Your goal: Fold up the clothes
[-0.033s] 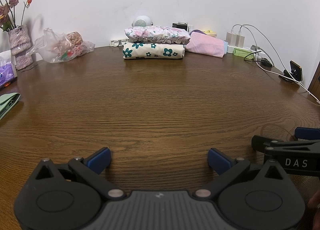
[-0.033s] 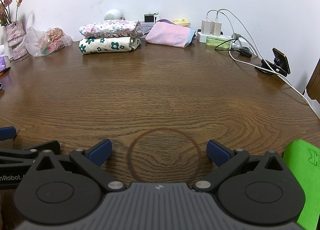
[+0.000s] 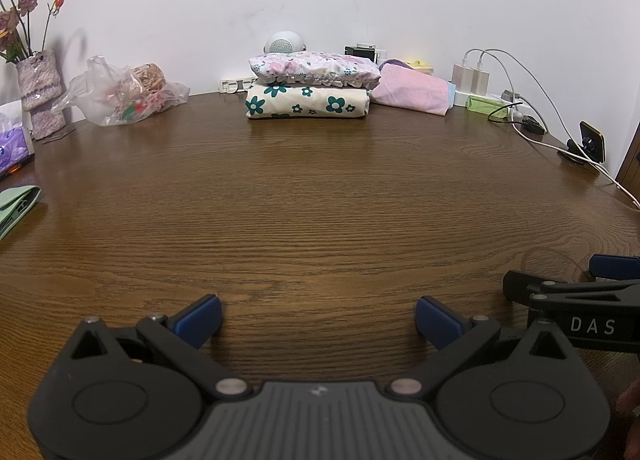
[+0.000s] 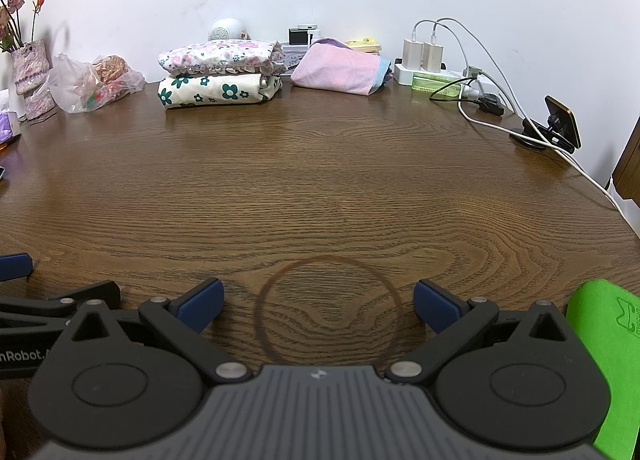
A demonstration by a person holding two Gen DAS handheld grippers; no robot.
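Both grippers hover low over the near edge of the round dark-brown wood-grain worktop (image 3: 320,196), side by side and pointing toward the far wall. Left gripper (image 3: 318,320): jaws spread wide, blue pads well apart, only bare wood between them, nothing held. Right gripper (image 4: 318,306): same, jaws fully apart, framing a faint dark ring stain (image 4: 328,308) on the wood, nothing held. Folded goods sit at the far side against the wall: a cream cloth with teal flower print (image 3: 306,100), folded into a neat rectangle, and a white-and-pink floral ruffled garment (image 3: 316,66) folded and stacked squarely on top of it. Just right of that stack lies a folded pink dotted cloth (image 3: 412,94), apart from the pile or barely touching; cannot tell which. These three read as finished pieces. No loose, unfolded garment lies on the open middle of the worktop. At the near right edge in the right wrist view, a bright green flat fabric item with a small printed logo (image 4: 600,356) pokes in beside the right gripper; whether it is clothing awaiting folding is unclear. At the left edge, a pale green folded strip (image 3: 16,204) is partly cut off. Judgement: either the folding is largely done, or this is the pause before the next piece is brought in; the green item is the likeliest candidate.
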